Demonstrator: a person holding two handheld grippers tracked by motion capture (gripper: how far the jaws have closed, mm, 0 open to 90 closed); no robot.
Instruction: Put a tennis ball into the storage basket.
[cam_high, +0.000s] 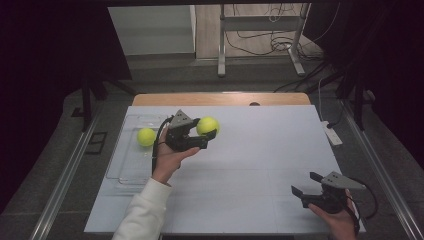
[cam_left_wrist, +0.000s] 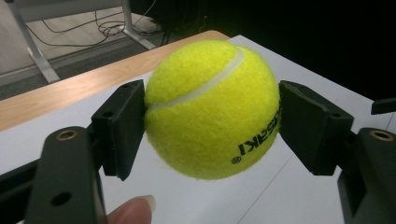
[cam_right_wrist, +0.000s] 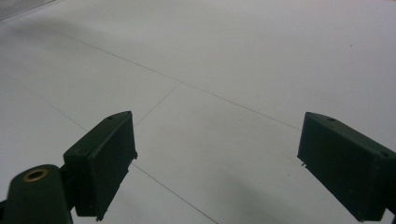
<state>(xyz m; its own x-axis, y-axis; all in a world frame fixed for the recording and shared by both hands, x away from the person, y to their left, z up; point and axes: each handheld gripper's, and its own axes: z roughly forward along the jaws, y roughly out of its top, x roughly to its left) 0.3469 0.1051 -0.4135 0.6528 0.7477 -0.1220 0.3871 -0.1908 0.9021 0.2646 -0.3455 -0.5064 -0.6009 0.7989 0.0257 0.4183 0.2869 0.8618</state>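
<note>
My left gripper (cam_high: 206, 131) is shut on a yellow-green tennis ball (cam_high: 207, 125) and holds it above the white table, just right of a clear tray (cam_high: 125, 172). Up close, the same tennis ball (cam_left_wrist: 212, 109) sits squeezed between both black pads (cam_left_wrist: 122, 126), with a fingertip showing below. A second tennis ball (cam_high: 146, 137) lies inside the tray at its far end. Near the front right corner, my right gripper (cam_high: 306, 184) is open and holds nothing. Its pads (cam_right_wrist: 105, 161) stand wide apart over bare table.
The white table top (cam_high: 260, 150) has a wooden strip (cam_high: 220, 99) along its far edge. Beyond it stand a metal frame (cam_high: 260, 37) and loose cables on the floor. A white power strip (cam_high: 332, 134) lies off the table's right side.
</note>
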